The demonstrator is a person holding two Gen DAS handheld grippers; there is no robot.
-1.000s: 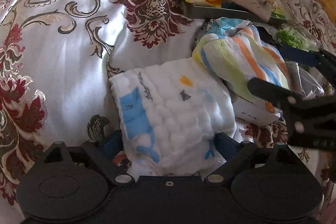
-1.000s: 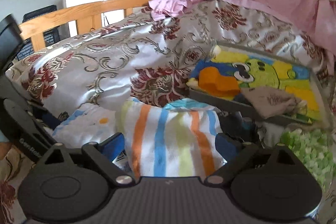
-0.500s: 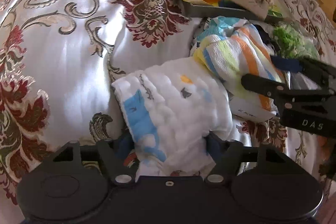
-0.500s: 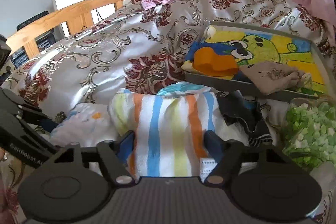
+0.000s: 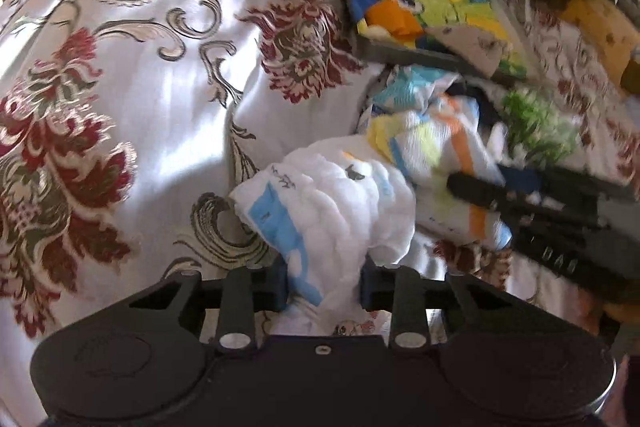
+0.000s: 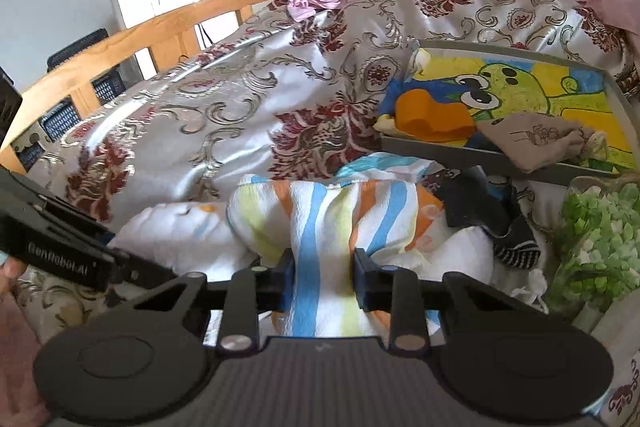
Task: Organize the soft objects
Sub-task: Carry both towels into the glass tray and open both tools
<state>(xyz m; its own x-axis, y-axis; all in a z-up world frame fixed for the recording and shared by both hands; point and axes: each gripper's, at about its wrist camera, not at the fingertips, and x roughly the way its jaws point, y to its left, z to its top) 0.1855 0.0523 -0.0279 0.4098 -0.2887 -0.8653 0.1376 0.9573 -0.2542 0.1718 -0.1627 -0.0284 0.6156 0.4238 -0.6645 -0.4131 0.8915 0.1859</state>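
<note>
On the floral bedspread (image 6: 208, 131), below the grey tray (image 6: 472, 151), the right gripper (image 6: 323, 279) has just closed, pinching the striped towel (image 6: 320, 211), while the left gripper (image 5: 323, 281) has likewise just closed, pinching the white cloth (image 5: 336, 203) just beside it.

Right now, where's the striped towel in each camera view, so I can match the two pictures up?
Left wrist view: the striped towel is right of centre, beyond the white cloth, with the right gripper on it.
Right wrist view: the striped towel is low centre, pinched between the right gripper pads.
Shared landmark: the grey tray with the cartoon towel, behind it.
</note>
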